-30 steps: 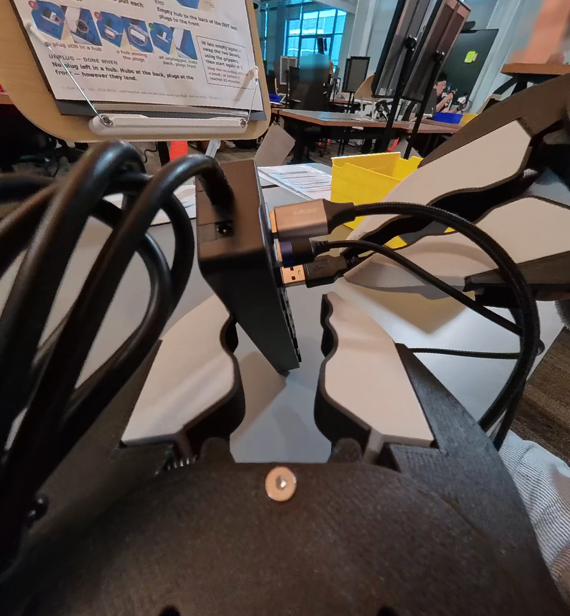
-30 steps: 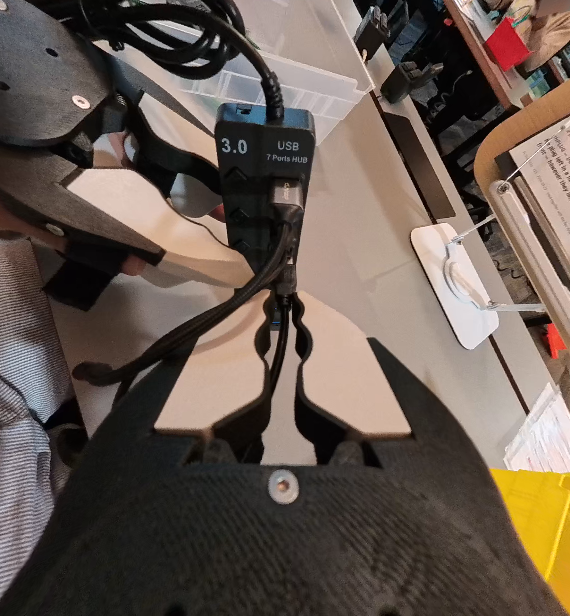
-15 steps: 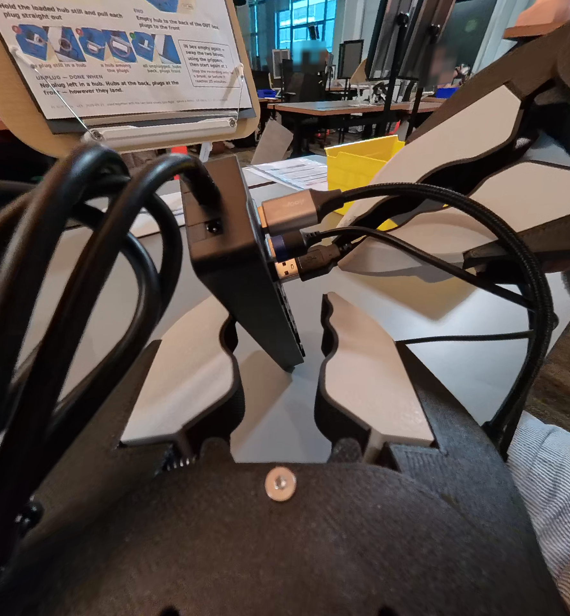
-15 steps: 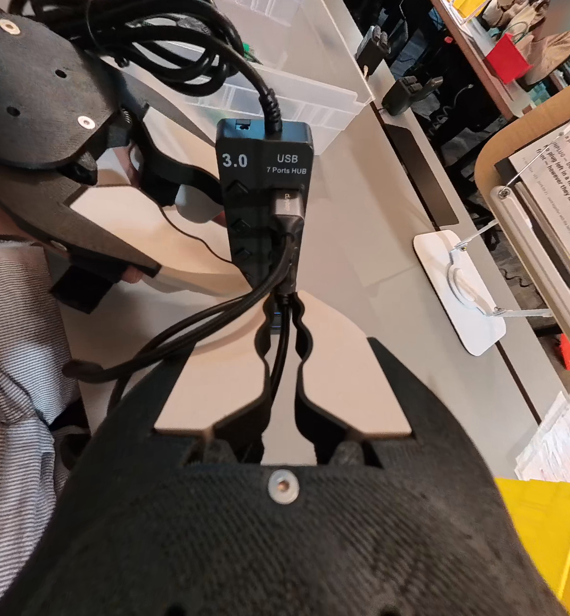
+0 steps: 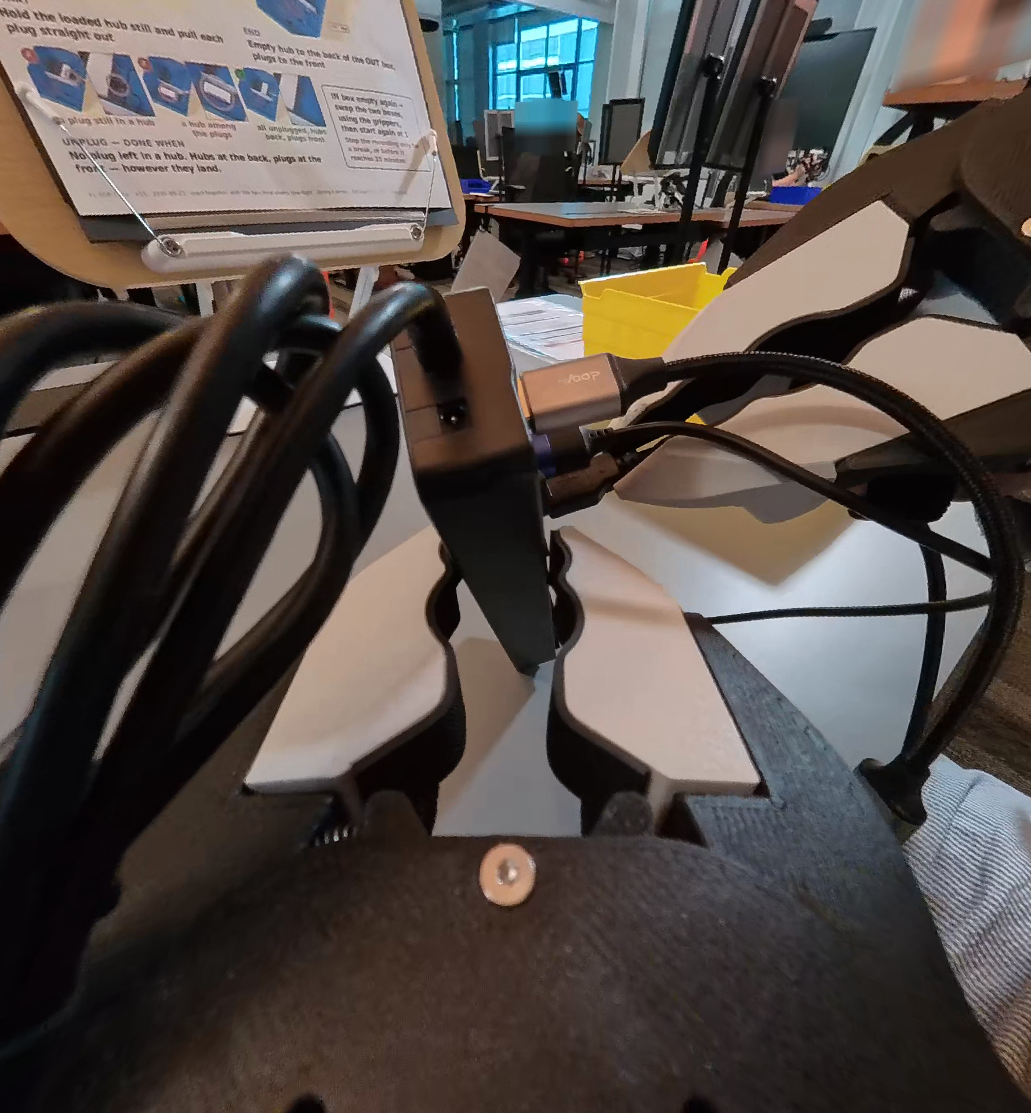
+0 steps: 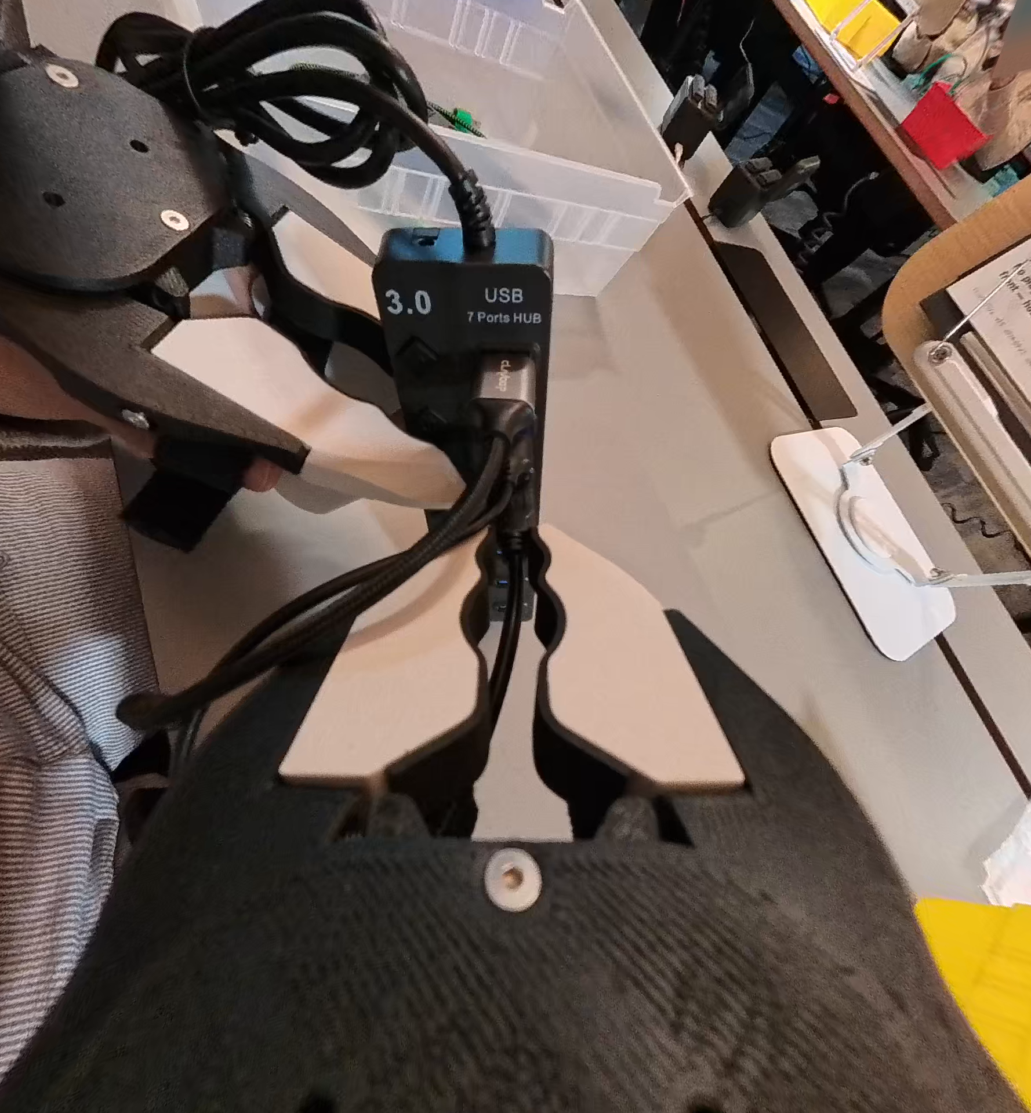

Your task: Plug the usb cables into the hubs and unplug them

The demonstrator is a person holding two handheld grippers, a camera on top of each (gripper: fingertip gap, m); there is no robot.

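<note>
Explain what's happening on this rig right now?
A person works two handheld grippers. The left gripper is clamped on the lower end of a black USB hub, holding it above the table. Three plugs sit in the hub. The right gripper is closed around the lowest plug's thin black cable.

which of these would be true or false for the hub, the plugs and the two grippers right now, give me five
1. The left gripper is clamped on the lower end of the black hub. True.
2. No plugs sit in the hub. False: three are in it, the top one a grey metal plug.
3. The right gripper is wide open, away from the cables. False: its fingers are nearly shut around a thin black cable below the lowest plug.
4. A yellow bin stands behind the hub in the left wrist view. True.
5. The hub's own thick black cable is cut off short. False: it loops in a bundle beside the left gripper.
</note>
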